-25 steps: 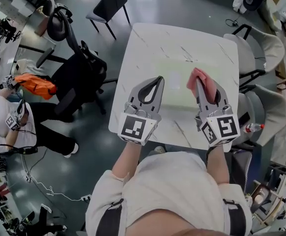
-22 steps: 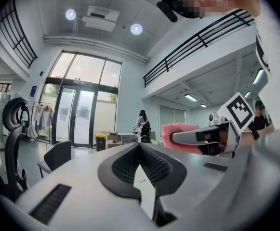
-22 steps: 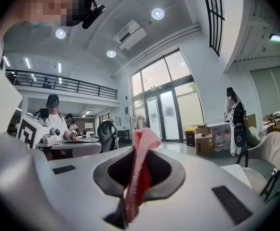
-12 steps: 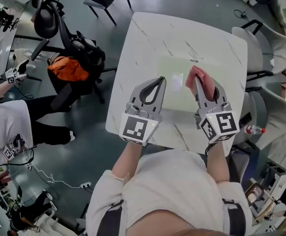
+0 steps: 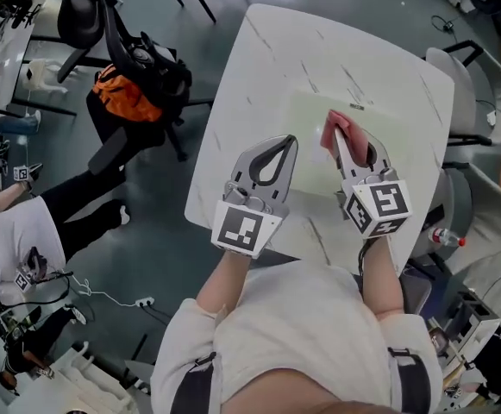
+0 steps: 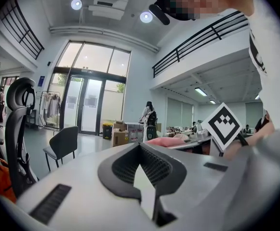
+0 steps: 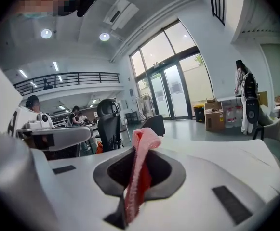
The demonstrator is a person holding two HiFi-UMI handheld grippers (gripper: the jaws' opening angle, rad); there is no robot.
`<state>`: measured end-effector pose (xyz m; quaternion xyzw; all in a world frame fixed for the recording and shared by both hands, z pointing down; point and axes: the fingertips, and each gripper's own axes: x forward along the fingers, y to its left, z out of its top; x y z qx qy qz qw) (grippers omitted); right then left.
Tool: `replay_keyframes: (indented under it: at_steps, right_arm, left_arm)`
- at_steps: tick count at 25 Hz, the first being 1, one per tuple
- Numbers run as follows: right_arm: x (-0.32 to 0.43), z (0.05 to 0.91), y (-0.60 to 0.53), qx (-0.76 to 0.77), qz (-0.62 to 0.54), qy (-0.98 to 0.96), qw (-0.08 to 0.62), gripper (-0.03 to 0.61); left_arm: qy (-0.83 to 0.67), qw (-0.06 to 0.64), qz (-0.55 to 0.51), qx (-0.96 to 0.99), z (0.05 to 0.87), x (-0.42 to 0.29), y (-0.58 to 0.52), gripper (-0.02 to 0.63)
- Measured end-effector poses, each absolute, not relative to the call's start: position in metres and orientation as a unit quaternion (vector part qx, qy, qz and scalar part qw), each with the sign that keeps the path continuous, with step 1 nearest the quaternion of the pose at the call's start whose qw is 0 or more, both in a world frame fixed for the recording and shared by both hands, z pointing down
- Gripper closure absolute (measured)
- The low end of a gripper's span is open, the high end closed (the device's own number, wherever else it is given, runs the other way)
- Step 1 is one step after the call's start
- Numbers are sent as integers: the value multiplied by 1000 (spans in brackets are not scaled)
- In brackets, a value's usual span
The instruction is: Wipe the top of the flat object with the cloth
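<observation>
Right tool (image 5: pixel 343 145) is clamped on the pink cloth (image 5: pixel 340 126) over the flat object (image 5: pixel 390 138) on the desk (image 5: pixel 267 50). Left tool (image 5: pixel 286 143) is closed and holds nothing.

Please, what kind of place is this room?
Probably a large open office or lab hall: an office chair beside the white table, tall glass entrance doors, and an upper balcony railing.
</observation>
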<state>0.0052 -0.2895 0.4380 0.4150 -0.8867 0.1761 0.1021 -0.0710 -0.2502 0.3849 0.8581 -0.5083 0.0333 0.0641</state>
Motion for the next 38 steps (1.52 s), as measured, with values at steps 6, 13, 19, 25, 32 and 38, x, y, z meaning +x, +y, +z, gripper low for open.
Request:
replay_keyframes:
  at_steps: [6, 13, 19, 25, 32, 38]
  right_arm:
    - [-15, 481, -287, 384, 229, -883, 142, 543]
    - [-23, 525, -282, 377, 266, -864, 203, 543]
    - [-21, 553, -279, 383, 248, -843, 284, 543]
    - [-20, 561, -278, 387, 220, -834, 324, 543]
    - [-7, 561, -279, 399, 220, -824, 336, 543]
    - [18, 563, -278, 419, 239, -811, 331, 543]
  left_arm:
    - [-523, 79, 36, 848, 395, -76, -251, 606]
    - [-534, 87, 37, 840, 402, -83, -253, 606]
    - [-536, 91, 39, 838, 406, -84, -253, 606]
    - [-534, 88, 39, 840, 405, -81, -254, 606]
    - [-533, 92, 37, 840, 404, -82, -252, 606]
    - [-524, 93, 38, 846, 403, -74, -249, 606]
